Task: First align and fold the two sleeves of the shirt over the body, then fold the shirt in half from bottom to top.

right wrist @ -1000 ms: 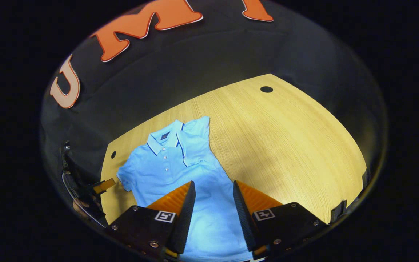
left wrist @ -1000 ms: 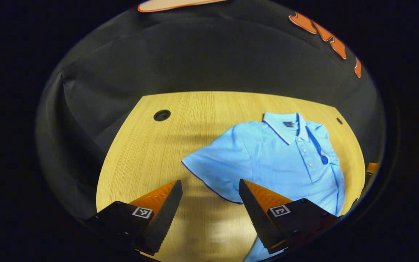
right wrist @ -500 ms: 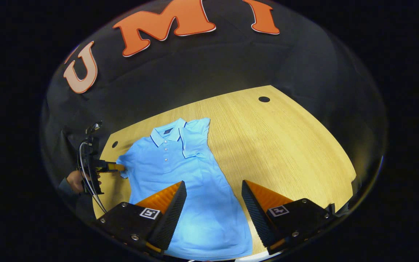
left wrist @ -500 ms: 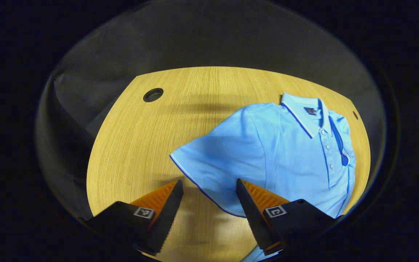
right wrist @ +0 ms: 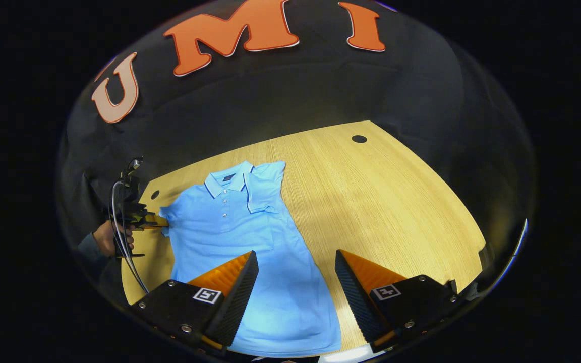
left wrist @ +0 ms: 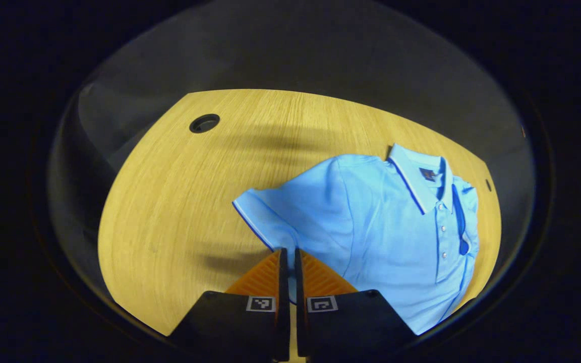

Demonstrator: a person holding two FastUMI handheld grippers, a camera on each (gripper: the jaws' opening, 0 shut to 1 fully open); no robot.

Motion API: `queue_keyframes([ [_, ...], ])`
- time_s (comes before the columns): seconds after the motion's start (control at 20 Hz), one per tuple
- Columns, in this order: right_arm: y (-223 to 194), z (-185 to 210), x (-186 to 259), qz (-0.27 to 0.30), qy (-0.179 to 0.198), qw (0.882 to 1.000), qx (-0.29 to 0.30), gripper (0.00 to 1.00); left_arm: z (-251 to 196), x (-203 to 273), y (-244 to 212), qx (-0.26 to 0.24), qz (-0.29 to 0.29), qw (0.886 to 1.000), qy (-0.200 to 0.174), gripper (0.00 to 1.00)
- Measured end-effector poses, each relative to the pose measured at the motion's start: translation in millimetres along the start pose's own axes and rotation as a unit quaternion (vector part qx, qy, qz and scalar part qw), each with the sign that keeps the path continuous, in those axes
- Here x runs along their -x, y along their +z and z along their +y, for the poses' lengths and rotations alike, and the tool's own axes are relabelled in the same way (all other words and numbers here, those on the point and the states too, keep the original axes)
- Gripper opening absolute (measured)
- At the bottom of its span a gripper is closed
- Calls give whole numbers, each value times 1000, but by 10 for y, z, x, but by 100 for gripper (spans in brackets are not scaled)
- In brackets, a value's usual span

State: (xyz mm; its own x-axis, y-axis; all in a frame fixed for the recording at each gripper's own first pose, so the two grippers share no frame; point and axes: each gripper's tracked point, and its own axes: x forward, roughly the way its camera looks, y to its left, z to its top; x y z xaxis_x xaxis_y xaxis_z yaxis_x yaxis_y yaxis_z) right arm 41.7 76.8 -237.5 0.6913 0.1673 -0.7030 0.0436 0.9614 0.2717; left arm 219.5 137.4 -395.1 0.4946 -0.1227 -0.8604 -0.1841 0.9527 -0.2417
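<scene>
Both grippers have black bodies with a small square black-and-white marker on each finger base. The right gripper (right wrist: pixel 295 282) has silver screws; the left gripper (left wrist: pixel 287 267) carries looping cables, and its hand (right wrist: pixel 105 238) wears a dark sleeve (right wrist: pixel 86 248).

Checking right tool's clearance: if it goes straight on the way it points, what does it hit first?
Probably the shirt: the right tool stands open above its lower body, hem side edge between the fingers, then the table. Depth unclear.
</scene>
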Motion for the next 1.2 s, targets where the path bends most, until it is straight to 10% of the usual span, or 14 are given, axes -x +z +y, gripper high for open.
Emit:
queue_keyframes([
  [0.95,-406,-302,416,3,-32,998,-57,94,-1784,419,145,-143,-41,973,-176,10],
  [1.2,-521,-349,415,22,-19,999,-39,95,-1889,697,-150,-127,-34,969,-209,55],
])
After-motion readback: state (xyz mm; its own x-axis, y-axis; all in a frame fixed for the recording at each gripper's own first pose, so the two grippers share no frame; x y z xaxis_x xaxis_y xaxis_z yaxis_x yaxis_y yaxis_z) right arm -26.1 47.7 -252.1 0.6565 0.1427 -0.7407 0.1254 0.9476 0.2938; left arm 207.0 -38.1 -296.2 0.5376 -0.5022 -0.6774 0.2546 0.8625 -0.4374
